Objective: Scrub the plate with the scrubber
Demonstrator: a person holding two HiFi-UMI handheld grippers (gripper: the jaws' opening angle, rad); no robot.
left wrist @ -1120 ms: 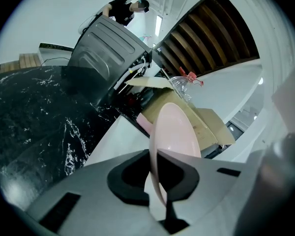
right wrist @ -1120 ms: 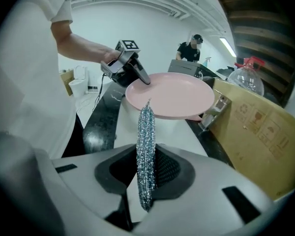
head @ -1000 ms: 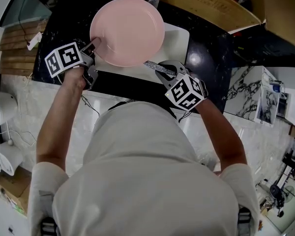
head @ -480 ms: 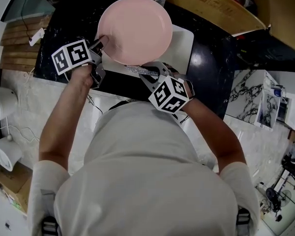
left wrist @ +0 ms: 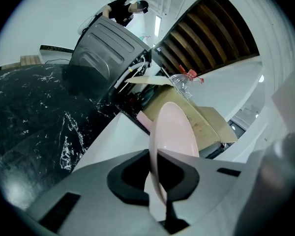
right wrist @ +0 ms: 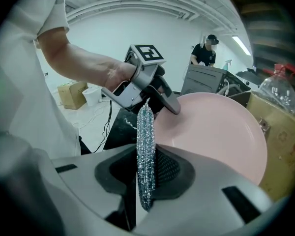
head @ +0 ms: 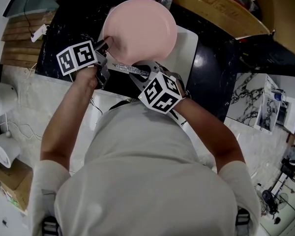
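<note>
A pink plate [head: 140, 29] is held tilted above a white board [head: 185, 45] on the black counter. My left gripper [head: 105, 45] is shut on the plate's left rim; in the left gripper view the plate [left wrist: 172, 132] shows edge-on between the jaws. My right gripper [head: 132, 72] is shut on a flat silvery mesh scrubber [head: 124, 69], which sticks out leftward just under the plate's near rim. In the right gripper view the scrubber [right wrist: 145, 151] stands upright between the jaws, with the plate [right wrist: 216, 132] and the left gripper [right wrist: 160, 102] right behind it.
A cardboard box [head: 211, 6] lies at the counter's far edge, beside a clear plastic bottle [right wrist: 280, 90]. A dark grey bin [left wrist: 101, 48] stands on the black counter [left wrist: 29, 107]. A marble-patterned unit [head: 255, 100] is at the right. A person stands far off [right wrist: 205, 50].
My right gripper has carried the scrubber to the left, from below the plate's right side to under its near-left rim, close to the left gripper. The left gripper still holds the plate as before.
</note>
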